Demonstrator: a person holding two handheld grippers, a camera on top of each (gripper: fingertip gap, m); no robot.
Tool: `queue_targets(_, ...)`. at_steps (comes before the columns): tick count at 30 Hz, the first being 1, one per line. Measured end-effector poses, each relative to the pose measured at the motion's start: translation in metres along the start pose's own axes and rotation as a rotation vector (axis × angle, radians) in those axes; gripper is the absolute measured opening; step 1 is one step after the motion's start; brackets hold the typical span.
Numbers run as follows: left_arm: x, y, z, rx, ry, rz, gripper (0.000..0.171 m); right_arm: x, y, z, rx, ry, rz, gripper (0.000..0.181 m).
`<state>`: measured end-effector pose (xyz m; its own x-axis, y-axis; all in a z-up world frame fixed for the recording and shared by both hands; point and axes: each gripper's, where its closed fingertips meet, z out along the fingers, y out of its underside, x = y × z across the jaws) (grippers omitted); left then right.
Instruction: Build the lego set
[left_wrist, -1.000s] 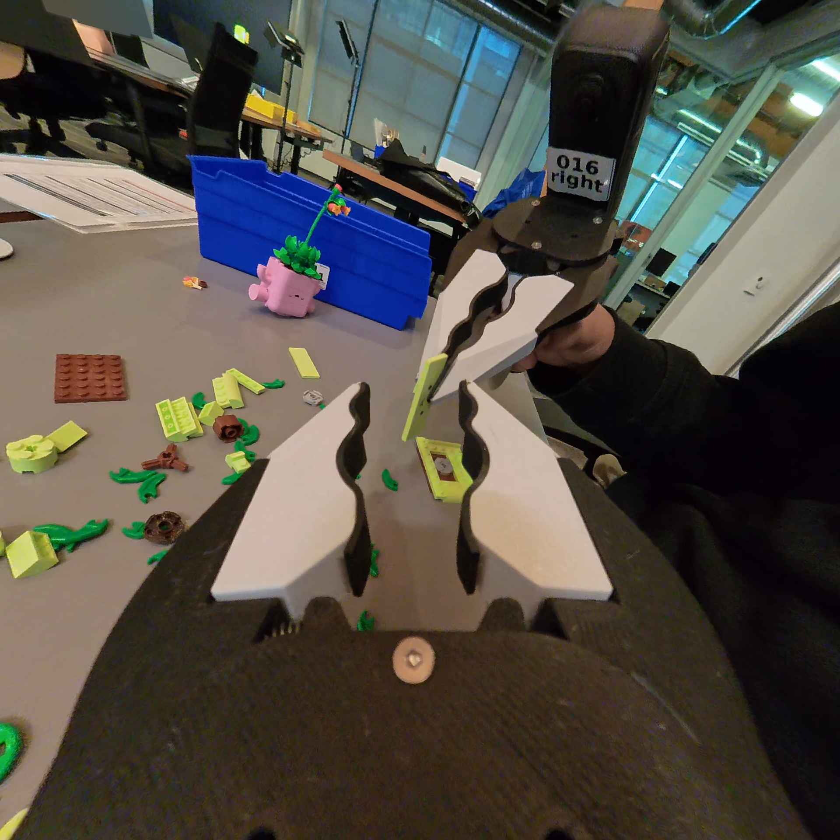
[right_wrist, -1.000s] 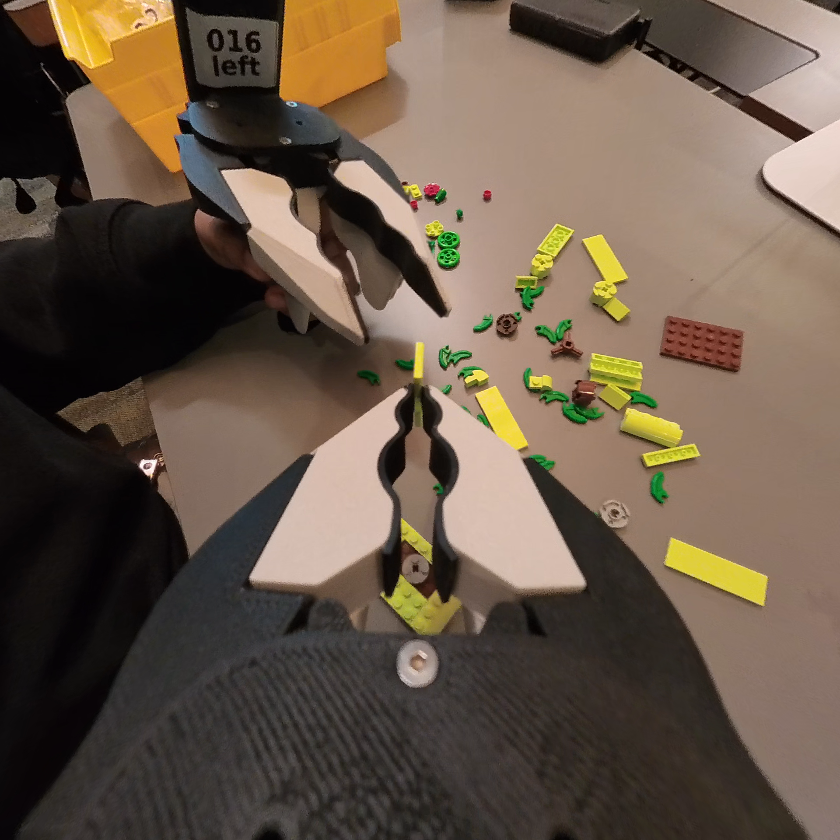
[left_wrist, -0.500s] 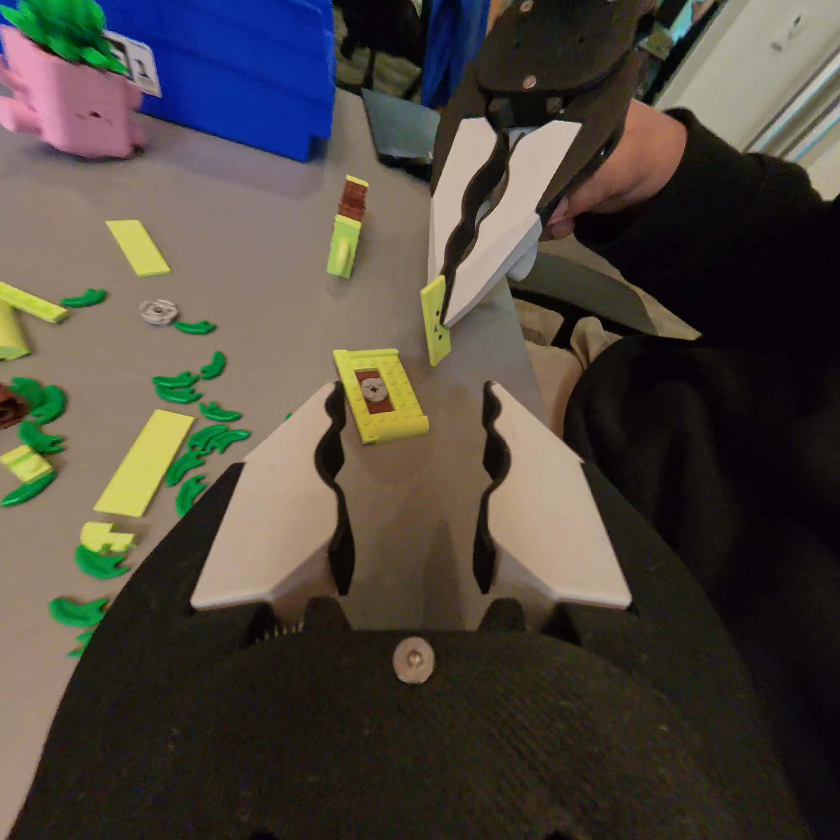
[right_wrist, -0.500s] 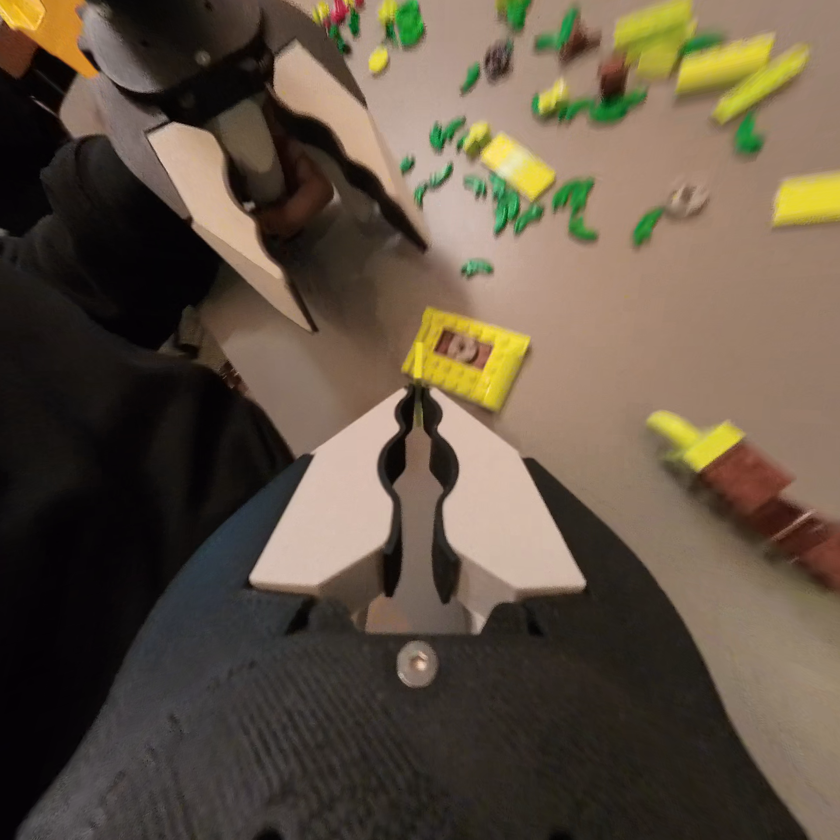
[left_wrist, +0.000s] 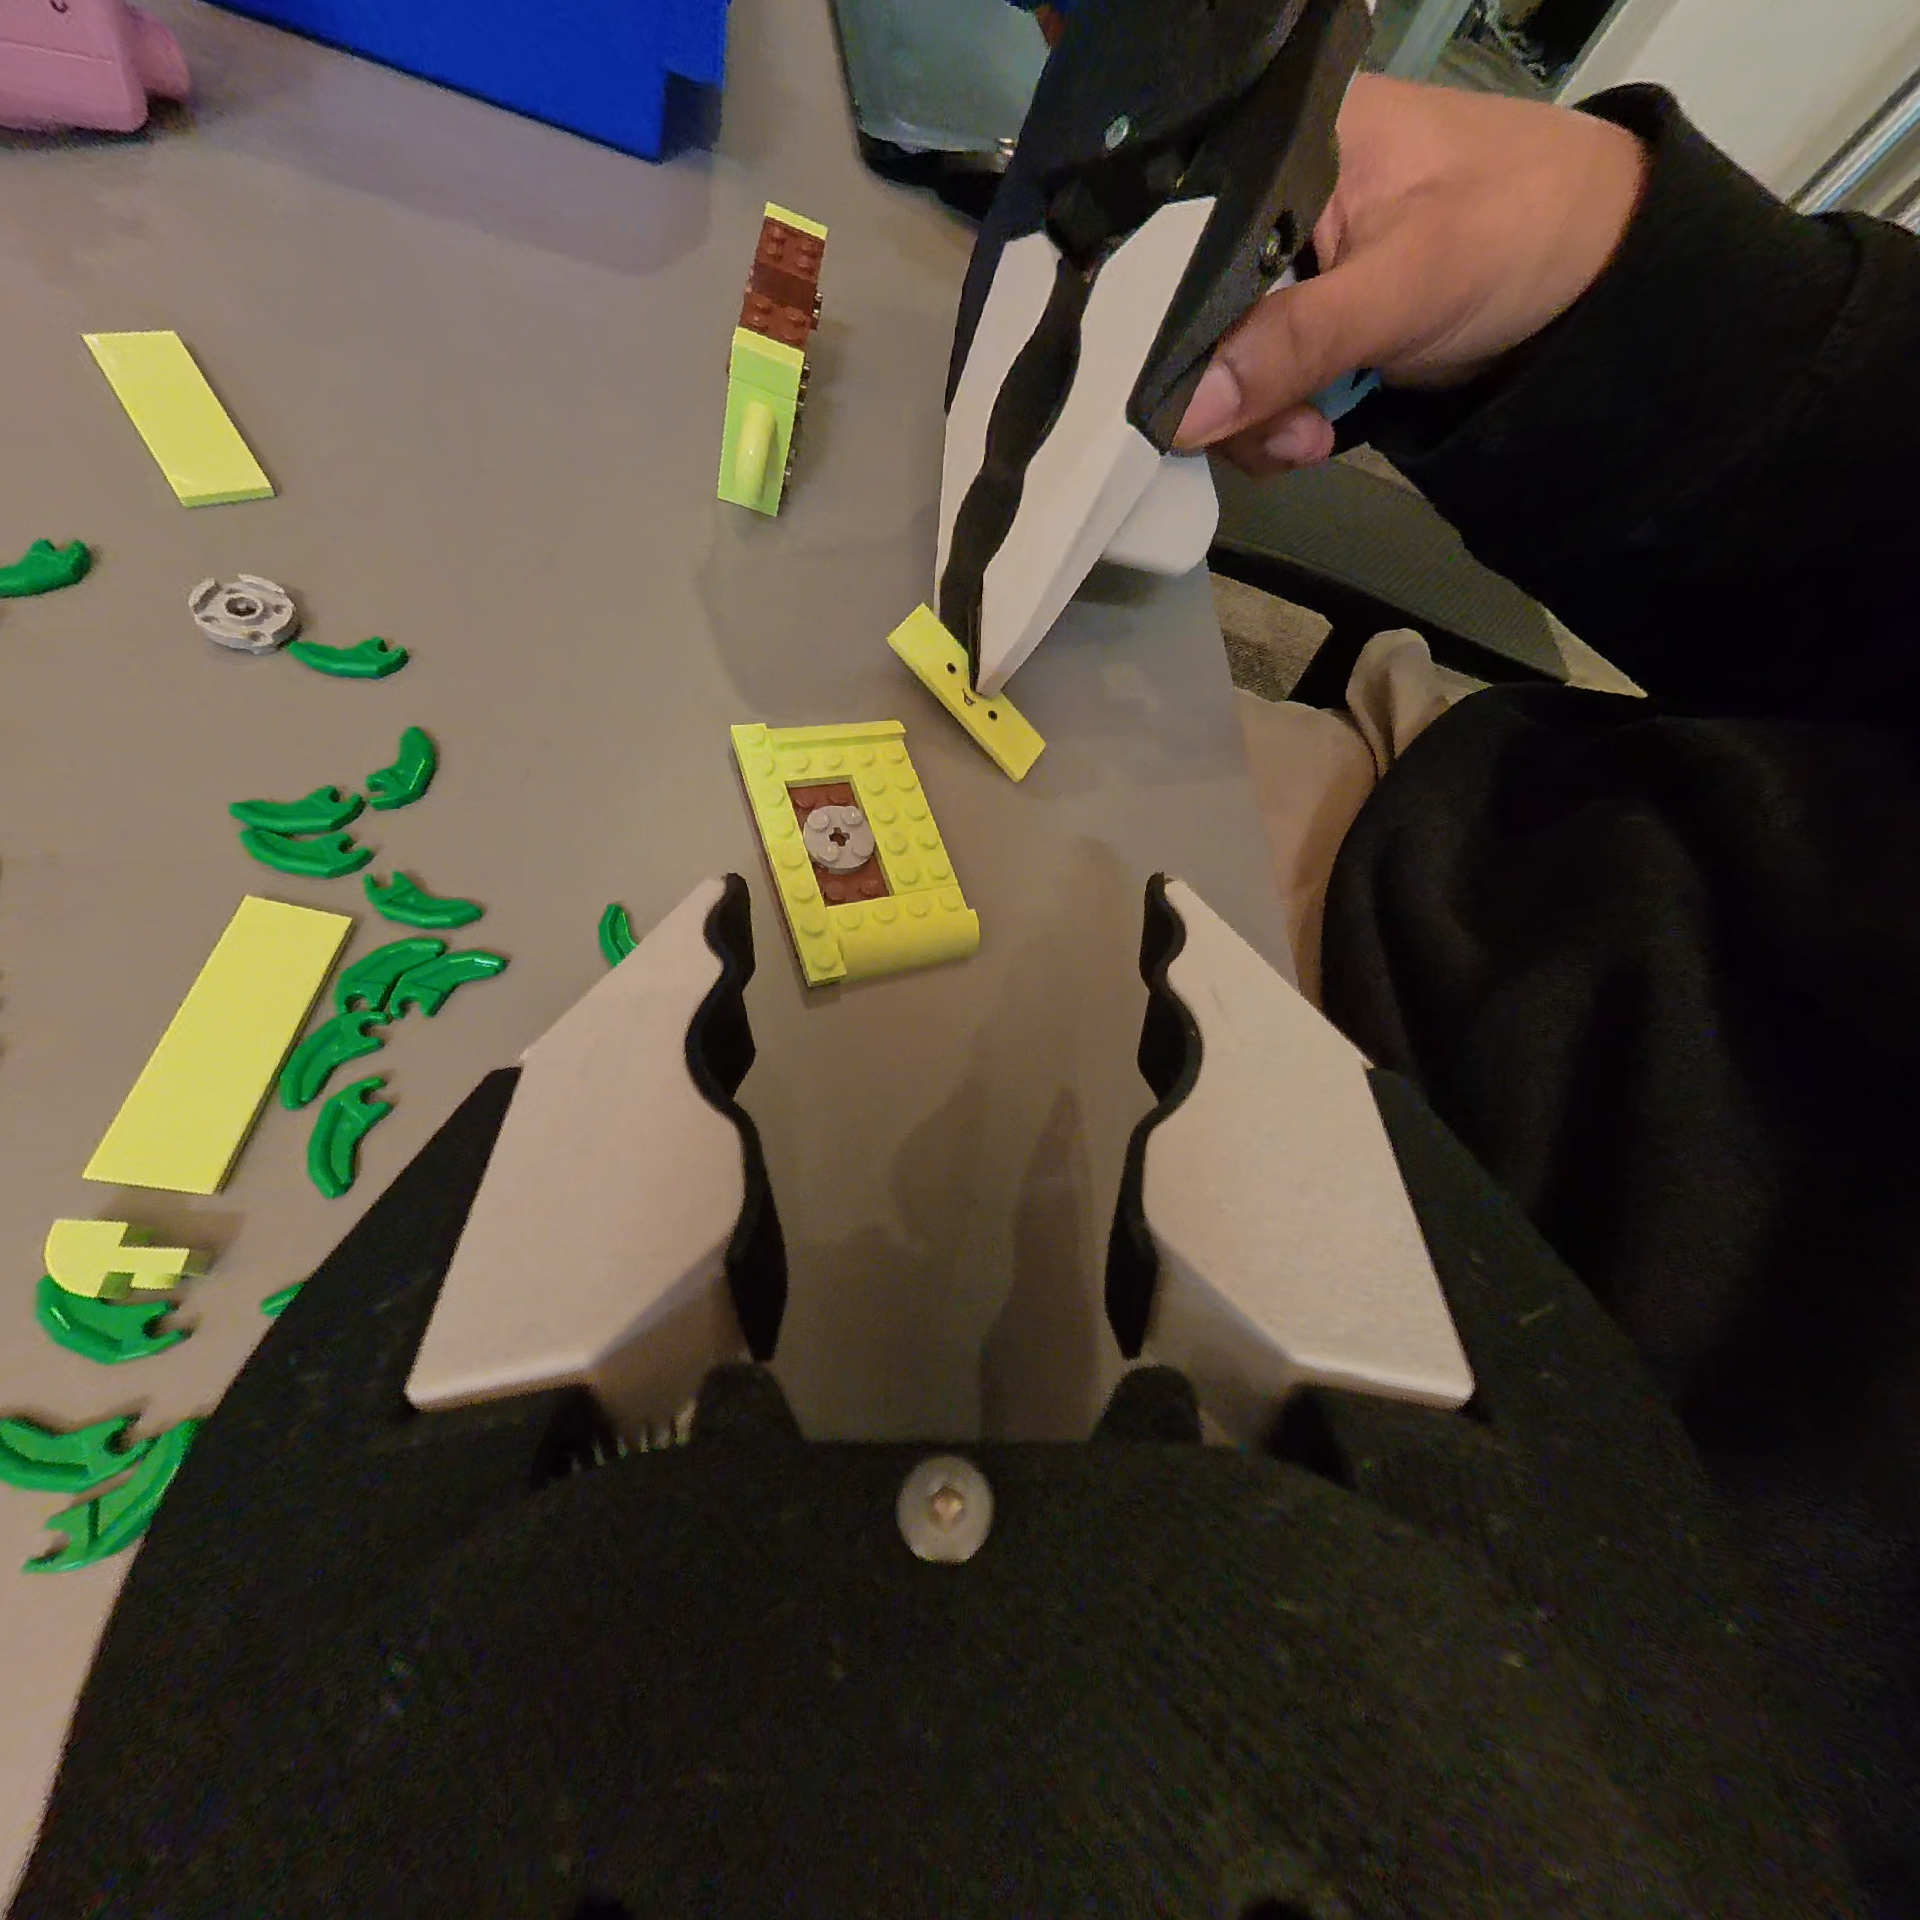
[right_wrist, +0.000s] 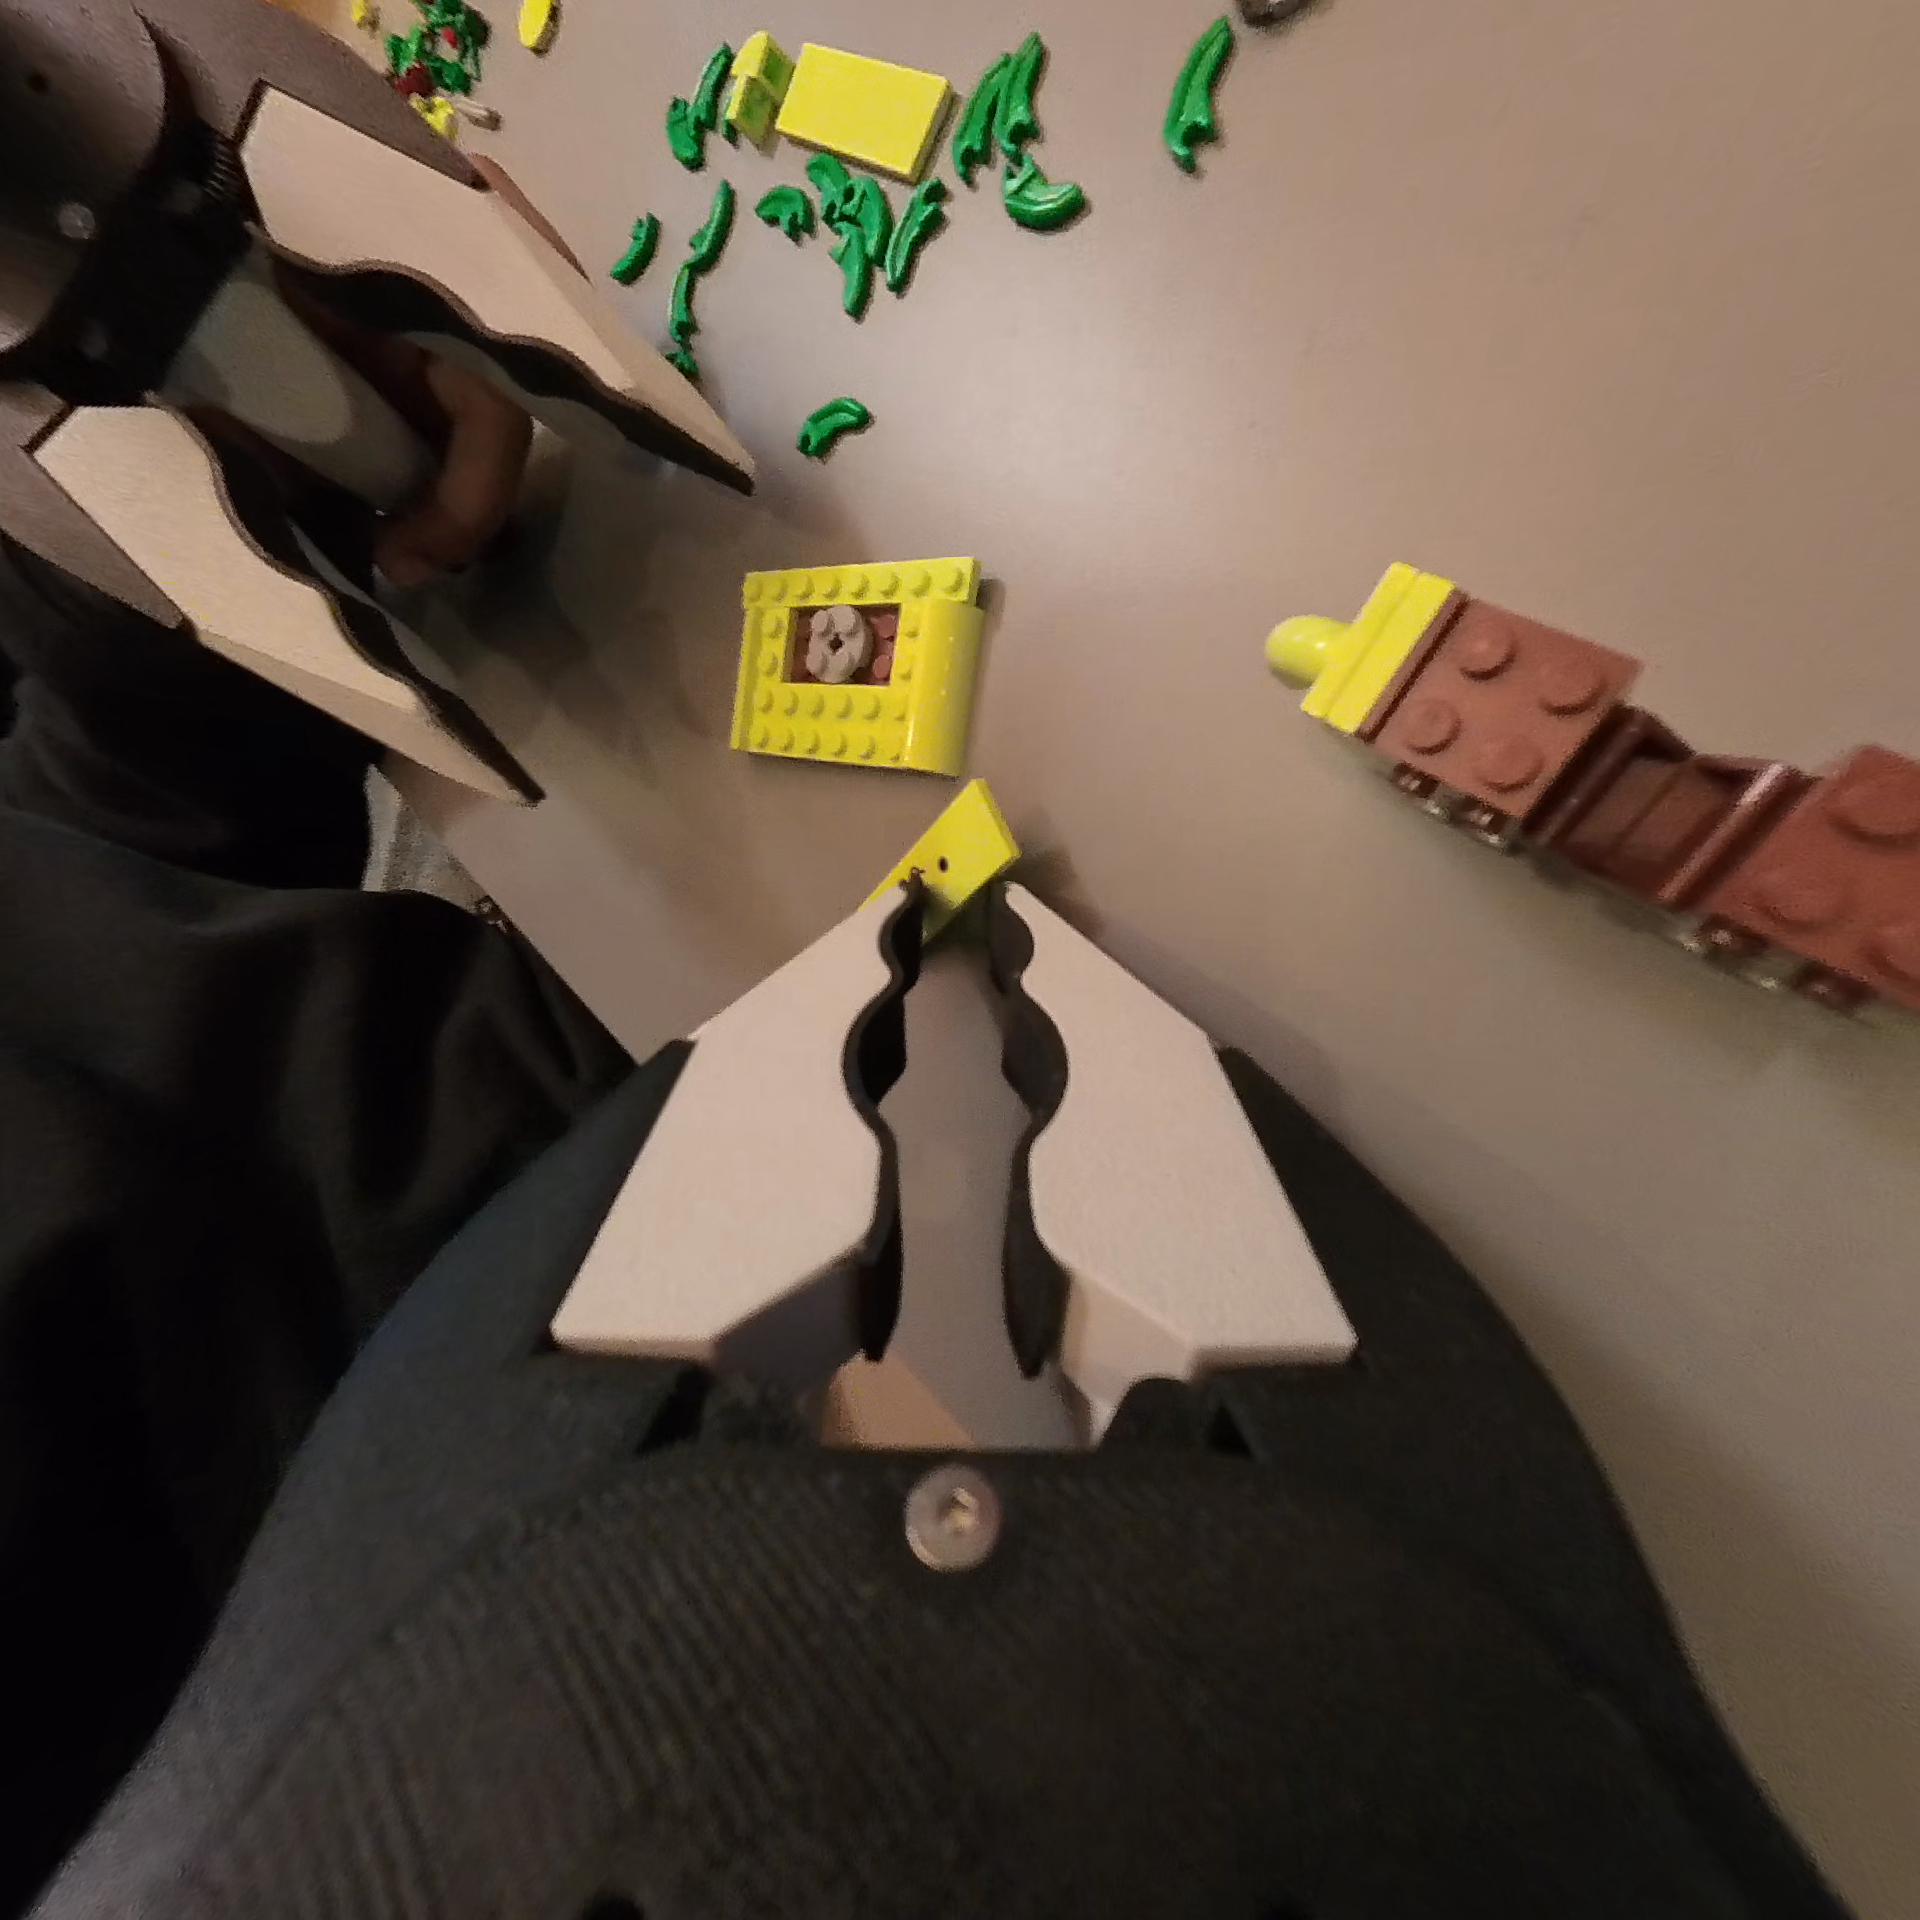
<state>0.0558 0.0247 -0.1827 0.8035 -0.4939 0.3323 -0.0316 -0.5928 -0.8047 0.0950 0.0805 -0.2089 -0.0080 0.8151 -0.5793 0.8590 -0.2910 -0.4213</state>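
Observation:
A lime base plate with a brown centre and a grey round stud lies flat near the table's edge; it also shows in the right wrist view. A small lime tile with printed dots lies flat on the table just right of it. My right gripper points down at this tile with its jaws slightly parted, its tips touching the tile's top. My left gripper is open and empty, hovering just short of the base plate; in the right wrist view it is at the upper left.
A brown and lime block assembly lies beyond the base plate, also seen in the right wrist view. Lime flat tiles, green leaf pieces and a grey round piece lie to the left. A blue bin stands at the back. The table edge is right. Tip to tip, the grippers are about 8 cm apart.
My right gripper has lowered the lime tile onto the table beside the base plate and its jaws have parted. My left gripper has come lower and closer to the base plate, still open.

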Motion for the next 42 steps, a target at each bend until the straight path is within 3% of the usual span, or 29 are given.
queue_targets(8,0.0,0.002,0.001,-0.012,-0.001,-0.001,0.072,0.01,-0.011,-0.019,0.034,0.142,-0.043,0.023)
queue_targets(11,0.0,0.003,0.002,-0.023,-0.001,0.001,0.072,-0.005,-0.026,-0.025,0.096,0.137,-0.095,0.018)
queue_targets(19,0.004,0.007,0.007,-0.059,0.014,-0.004,0.071,-0.036,-0.018,0.012,-0.016,0.071,-0.162,0.008)
queue_targets(26,0.019,0.016,0.01,-0.11,0.101,-0.012,0.058,-0.014,-0.012,0.027,-0.092,0.227,-0.226,0.0)
queue_targets(35,0.042,0.016,0.009,-0.123,0.216,0.026,0.05,-0.004,-0.041,0.032,-0.037,0.38,-0.391,0.0)
queue_targets(38,0.032,-0.002,-0.005,-0.008,0.178,0.024,0.048,-0.008,-0.042,0.023,-0.012,0.4,-0.397,0.011)
queue_targets(42,0.003,-0.018,-0.02,0.119,0.043,0.008,0.064,-0.031,-0.042,0.02,0.06,0.351,-0.398,0.041)
